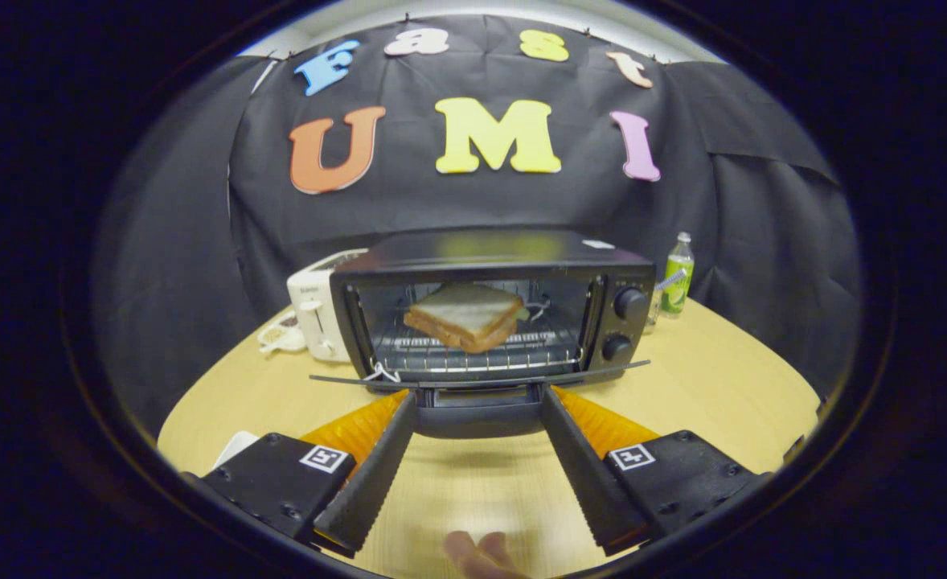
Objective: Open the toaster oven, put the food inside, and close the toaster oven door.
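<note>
Your tongs (479,402) are spread wide, gripping nothing, with their two fingers reaching either side of the handle (479,412) on the toaster oven door (481,378), which lies folded down flat toward you. Inside the toaster oven (493,310), a sandwich (465,316) rests on the wire rack (473,354), its long axis running left to right, one corner pointing toward you. Beside the oven's left wall stands a white toaster (317,310); a green bottle (677,277) stands to its right on the wooden table (707,378).
</note>
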Motion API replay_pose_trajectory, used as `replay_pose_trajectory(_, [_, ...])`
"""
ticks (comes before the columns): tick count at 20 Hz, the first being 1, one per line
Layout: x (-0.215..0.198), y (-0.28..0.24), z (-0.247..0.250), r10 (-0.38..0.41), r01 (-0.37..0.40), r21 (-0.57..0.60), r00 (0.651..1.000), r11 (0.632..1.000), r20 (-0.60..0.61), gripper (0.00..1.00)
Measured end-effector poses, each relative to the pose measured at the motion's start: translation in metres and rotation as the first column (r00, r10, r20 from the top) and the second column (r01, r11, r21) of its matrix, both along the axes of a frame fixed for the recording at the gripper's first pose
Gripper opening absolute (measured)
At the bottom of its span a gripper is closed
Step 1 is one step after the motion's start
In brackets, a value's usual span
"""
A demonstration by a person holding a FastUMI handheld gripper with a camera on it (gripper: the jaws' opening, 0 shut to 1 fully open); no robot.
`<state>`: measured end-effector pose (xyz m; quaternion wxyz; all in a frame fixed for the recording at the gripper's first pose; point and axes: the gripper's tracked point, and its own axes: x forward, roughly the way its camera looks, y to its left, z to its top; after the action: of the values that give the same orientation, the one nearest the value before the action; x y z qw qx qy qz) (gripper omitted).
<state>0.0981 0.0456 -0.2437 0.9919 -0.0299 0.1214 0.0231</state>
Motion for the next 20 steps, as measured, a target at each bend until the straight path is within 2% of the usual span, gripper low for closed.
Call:
replay_pose_trajectory(1, [0.0, -0.001, 0.007, 0.01, -0.013, 0.038, 0.997, 0.999, 0.071, 1.0])
replay_pose_trajectory(4, [-0.008, -0.009, 0.019, 0.005, -0.015, 0.078, 0.992, 0.997, 0.126, 1.0])
replay_pose_trajectory(9, [-0.031, -0.02, 0.049, 0.01, -0.009, -0.01, 0.991, 1.0, 0.134, 1.0])
replay_pose_trajectory(13, [-0.07, -0.027, 0.098, 0.004, -0.002, -0.016, 0.988, 1.0, 0.155, 1.0])
replay_pose_trajectory(20, [-0.145, -0.047, 0.192, -0.008, 0.009, -0.002, 0.966, 1.0, 0.259, 1.0])
